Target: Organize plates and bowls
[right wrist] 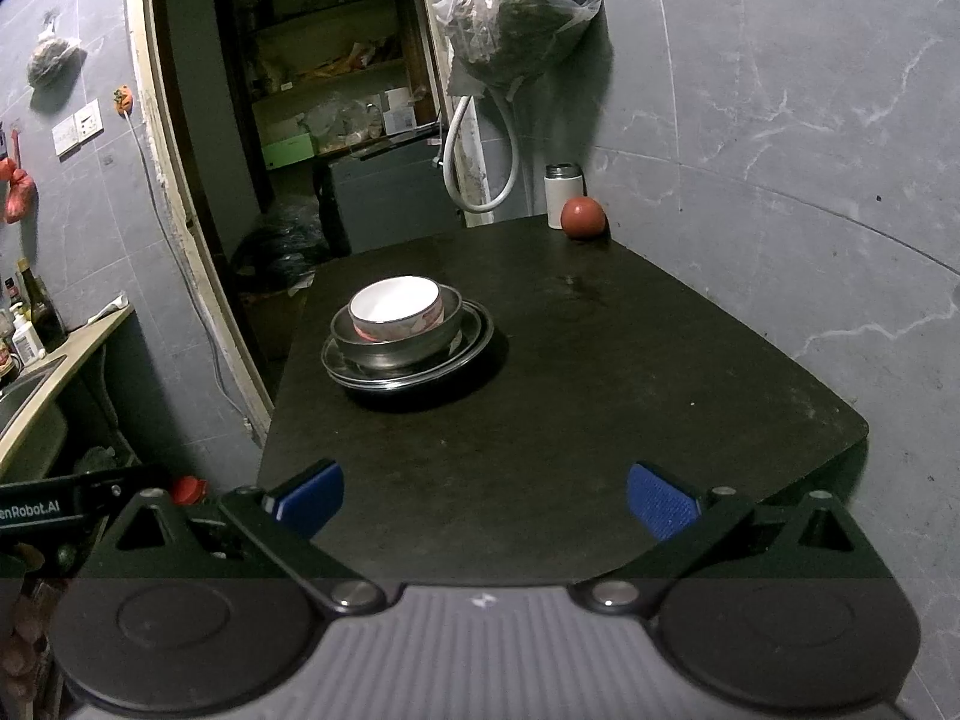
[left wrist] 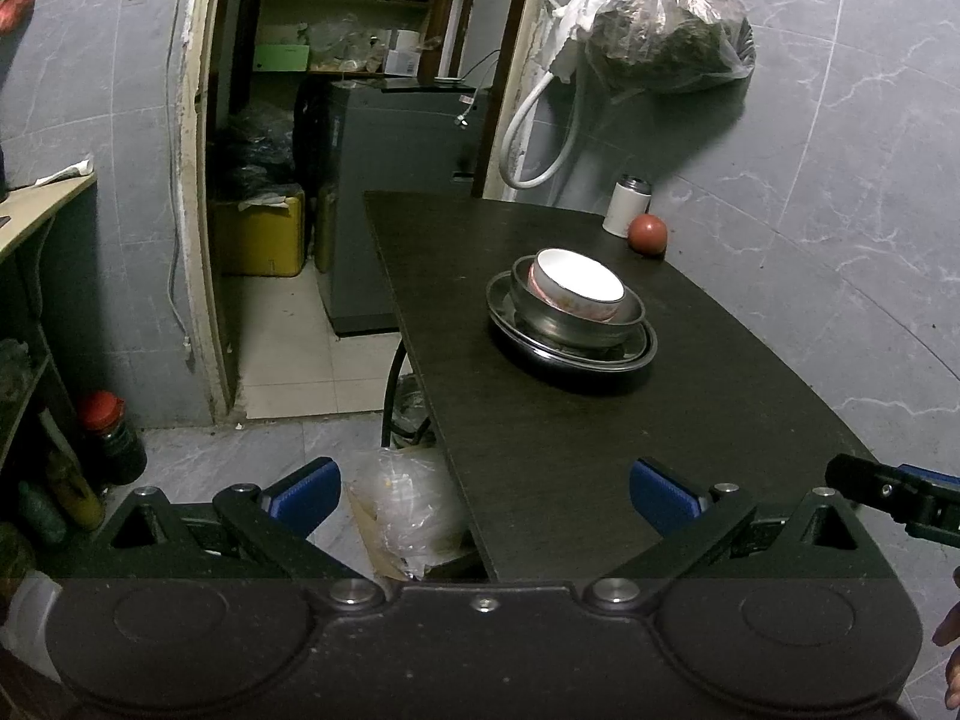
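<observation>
A white ceramic bowl (left wrist: 579, 288) (right wrist: 396, 315) sits tilted inside a steel bowl (left wrist: 576, 324) (right wrist: 399, 345), which stands on stacked steel plates (left wrist: 510, 336) (right wrist: 474, 348) on a dark table (left wrist: 600, 450) (right wrist: 570, 390). My left gripper (left wrist: 483, 495) is open and empty, held back over the table's near left edge. My right gripper (right wrist: 483, 501) is open and empty, above the near edge of the table. Both are well short of the stack. The right gripper's finger shows at the right edge of the left wrist view (left wrist: 888, 495).
A red tomato (left wrist: 648, 234) (right wrist: 582, 217) and a white jar (left wrist: 627, 204) (right wrist: 563, 195) stand at the table's far corner by the tiled wall. A bag hangs above (left wrist: 660, 30). A doorway with shelves lies to the left (left wrist: 336, 120). A plastic bag lies on the floor (left wrist: 408, 510).
</observation>
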The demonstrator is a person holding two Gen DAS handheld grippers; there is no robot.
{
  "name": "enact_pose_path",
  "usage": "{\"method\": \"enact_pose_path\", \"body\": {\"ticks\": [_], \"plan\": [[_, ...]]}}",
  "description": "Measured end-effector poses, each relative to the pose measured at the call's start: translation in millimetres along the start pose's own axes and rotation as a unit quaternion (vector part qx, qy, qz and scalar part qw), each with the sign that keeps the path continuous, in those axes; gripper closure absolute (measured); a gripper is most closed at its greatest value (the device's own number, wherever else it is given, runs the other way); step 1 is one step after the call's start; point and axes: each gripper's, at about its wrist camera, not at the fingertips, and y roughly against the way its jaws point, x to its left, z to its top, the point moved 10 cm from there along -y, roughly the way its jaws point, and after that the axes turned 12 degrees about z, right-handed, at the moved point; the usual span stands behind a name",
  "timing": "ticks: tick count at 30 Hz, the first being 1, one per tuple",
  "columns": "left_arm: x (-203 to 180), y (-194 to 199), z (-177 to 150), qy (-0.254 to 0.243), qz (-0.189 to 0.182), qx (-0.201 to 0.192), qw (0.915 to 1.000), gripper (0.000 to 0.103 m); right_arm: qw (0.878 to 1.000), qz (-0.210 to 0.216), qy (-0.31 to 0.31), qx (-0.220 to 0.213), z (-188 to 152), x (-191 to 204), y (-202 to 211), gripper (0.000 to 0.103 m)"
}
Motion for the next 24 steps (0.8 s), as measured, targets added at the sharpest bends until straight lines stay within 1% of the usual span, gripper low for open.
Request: {"method": "enact_pose_path", "body": {"ticks": [21,24], "plan": [[-1.8,-0.2,-0.6,-0.002,0.0,0.002,1.0,0.001,1.0,0.0,-0.001,0.0,0.1,-0.1,0.3,0.0],[-3.0,-2.2,-1.1,-0.004,-0.002,0.007,1.0,0.001,1.0,0.0,-0.001,0.0,-0.3,-0.1,0.1,0.0]]}}
